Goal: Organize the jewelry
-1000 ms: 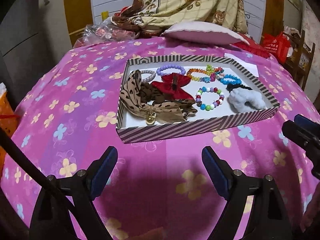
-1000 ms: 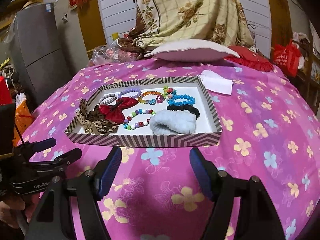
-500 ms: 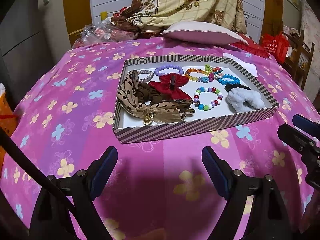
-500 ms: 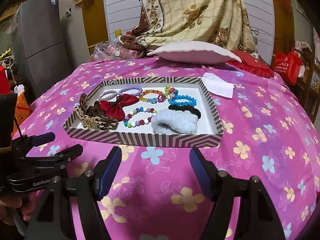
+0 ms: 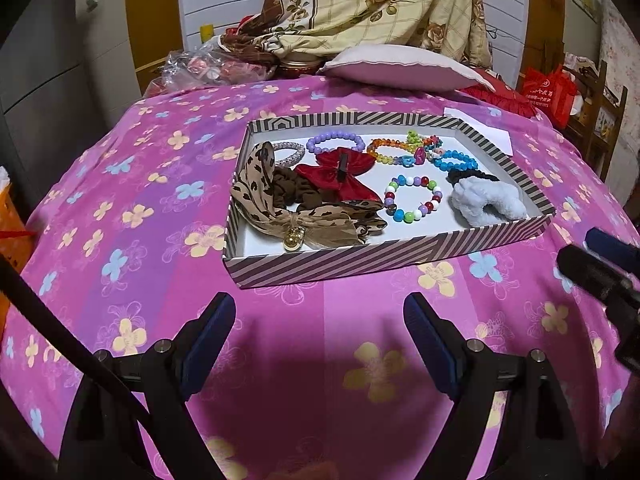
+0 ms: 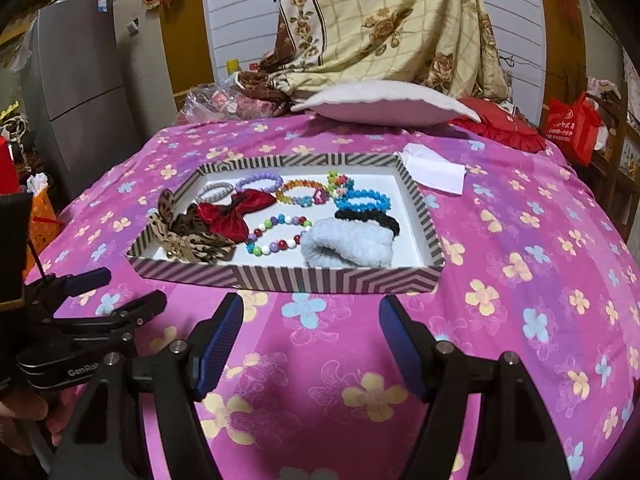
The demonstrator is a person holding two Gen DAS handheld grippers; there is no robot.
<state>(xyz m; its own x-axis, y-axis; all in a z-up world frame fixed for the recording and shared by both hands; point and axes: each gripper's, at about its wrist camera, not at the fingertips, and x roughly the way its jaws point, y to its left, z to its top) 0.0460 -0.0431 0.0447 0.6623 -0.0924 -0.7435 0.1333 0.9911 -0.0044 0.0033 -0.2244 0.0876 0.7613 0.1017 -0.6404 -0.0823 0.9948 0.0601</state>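
A striped shallow box [image 5: 344, 264] [image 6: 288, 278] sits on the pink flowered cloth. It holds a leopard bow [image 5: 288, 216], a red bow [image 5: 340, 172] [image 6: 228, 212], a multicolour bead bracelet [image 5: 412, 198] [image 6: 276, 236], a white fluffy scrunchie [image 5: 486, 202] [image 6: 348, 244], a blue bracelet [image 5: 456, 160], a purple bracelet [image 5: 334, 140] and a black scrunchie [image 6: 370, 216]. My left gripper [image 5: 320, 324] is open and empty, just short of the box's near wall. My right gripper [image 6: 310, 324] is open and empty, also in front of the box.
A white pillow [image 5: 400, 68] [image 6: 384, 106] and a draped floral blanket [image 5: 380, 4] lie behind the box. A white paper [image 6: 434, 166] lies by the box's far right corner. A red bag [image 6: 572, 128] stands at the right, a grey fridge [image 6: 80, 92] at the left.
Both grippers have drawn back and risen slightly, so the box sits a little farther off. Both stay open and empty.
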